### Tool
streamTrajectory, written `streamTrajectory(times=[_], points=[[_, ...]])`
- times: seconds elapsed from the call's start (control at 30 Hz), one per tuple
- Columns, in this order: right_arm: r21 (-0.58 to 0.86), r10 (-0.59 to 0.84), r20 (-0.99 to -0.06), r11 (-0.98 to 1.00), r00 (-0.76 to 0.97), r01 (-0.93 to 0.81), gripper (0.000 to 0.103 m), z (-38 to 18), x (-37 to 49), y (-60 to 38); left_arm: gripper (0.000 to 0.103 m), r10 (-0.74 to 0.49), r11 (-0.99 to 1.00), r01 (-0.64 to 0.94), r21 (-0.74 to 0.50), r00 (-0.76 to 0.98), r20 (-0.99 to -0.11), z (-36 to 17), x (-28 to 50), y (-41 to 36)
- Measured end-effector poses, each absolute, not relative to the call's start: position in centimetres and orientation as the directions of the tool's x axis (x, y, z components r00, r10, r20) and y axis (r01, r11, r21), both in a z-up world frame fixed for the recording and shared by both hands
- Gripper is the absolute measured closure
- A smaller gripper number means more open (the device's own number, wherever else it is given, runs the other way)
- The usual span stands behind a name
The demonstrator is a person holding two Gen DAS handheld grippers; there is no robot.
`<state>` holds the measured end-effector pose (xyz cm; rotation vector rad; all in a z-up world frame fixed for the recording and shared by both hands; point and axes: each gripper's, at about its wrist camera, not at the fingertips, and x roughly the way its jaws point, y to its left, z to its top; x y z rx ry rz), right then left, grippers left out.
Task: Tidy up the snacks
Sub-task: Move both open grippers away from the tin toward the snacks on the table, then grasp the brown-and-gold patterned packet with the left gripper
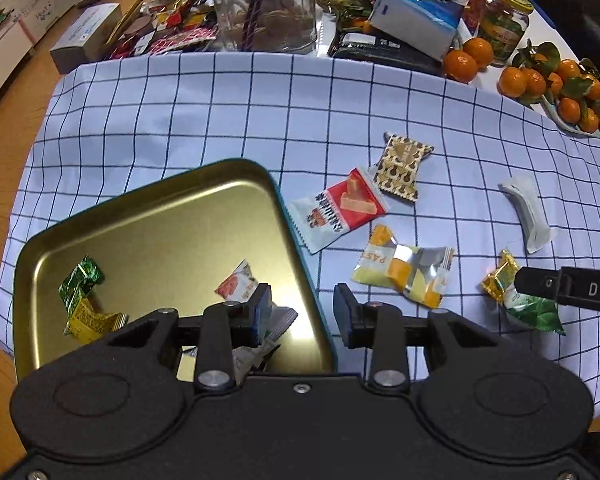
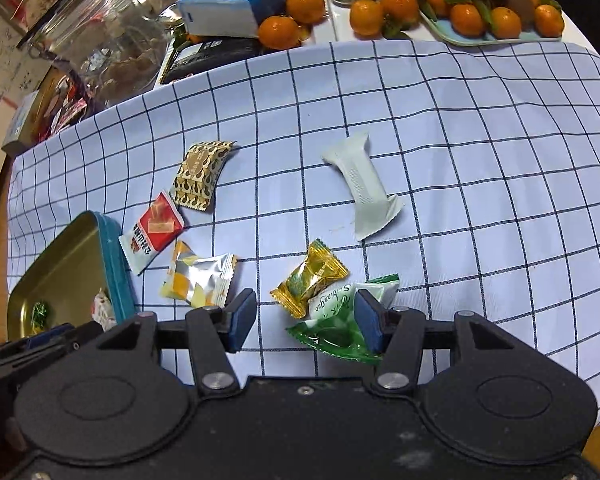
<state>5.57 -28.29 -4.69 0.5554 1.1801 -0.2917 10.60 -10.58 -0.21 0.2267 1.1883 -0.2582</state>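
Observation:
A gold tin with a teal rim [image 1: 300, 248] holds a green sweet [image 1: 80, 280], a yellow one [image 1: 90, 318], a red-white one [image 1: 238, 284] and a silver packet [image 1: 282, 318]. My left gripper [image 1: 304, 314] hangs open across the tin's right rim, gripping nothing. On the checked cloth lie a red-white packet [image 2: 152, 232], a brown patterned one [image 2: 200, 174], a yellow-silver one [image 2: 198, 280] and a long white one [image 2: 364, 184]. My right gripper [image 2: 304, 320] is open low over the cloth. A gold sweet [image 2: 310, 278] lies just ahead, and a green-white packet [image 2: 336, 328] lies against its right finger.
Behind the cloth stand a big glass jar [image 1: 268, 4], a blue tissue box [image 1: 416, 12], a small jar [image 1: 502, 24] and a tray of mandarins [image 2: 476, 12]. A box of wrapped sweets [image 1: 88, 36] is at the back left. The table edge and wood floor lie left.

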Motion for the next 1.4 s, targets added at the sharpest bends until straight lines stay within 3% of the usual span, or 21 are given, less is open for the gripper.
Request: streamTrajectory(times=[0.63, 1.23, 1.4], points=[[0.26, 0.05, -0.926, 0.802, 0.373, 0.538, 0.044, -4.7, 5.3, -30.0, 0.058, -0.205, 0.899, 0.437, -0.012, 0.397, -0.895, -2.3, 17.3, -19.7], [0.318, 0.083, -0.915, 0.75, 0.395, 0.58, 0.043, -4.5, 4.3, -31.9, 0.057, -0.151, 0.908, 0.419, 0.023, 0.376, -0.914, -5.1, 18.6, -21.1], [0.317, 0.077, -0.916, 0.742, 0.395, 0.591, 0.043, -4.6, 4.0, -32.4, 0.052, -0.147, 0.913, 0.407, 0.017, 0.368, -0.918, -5.4, 18.6, -21.2]])
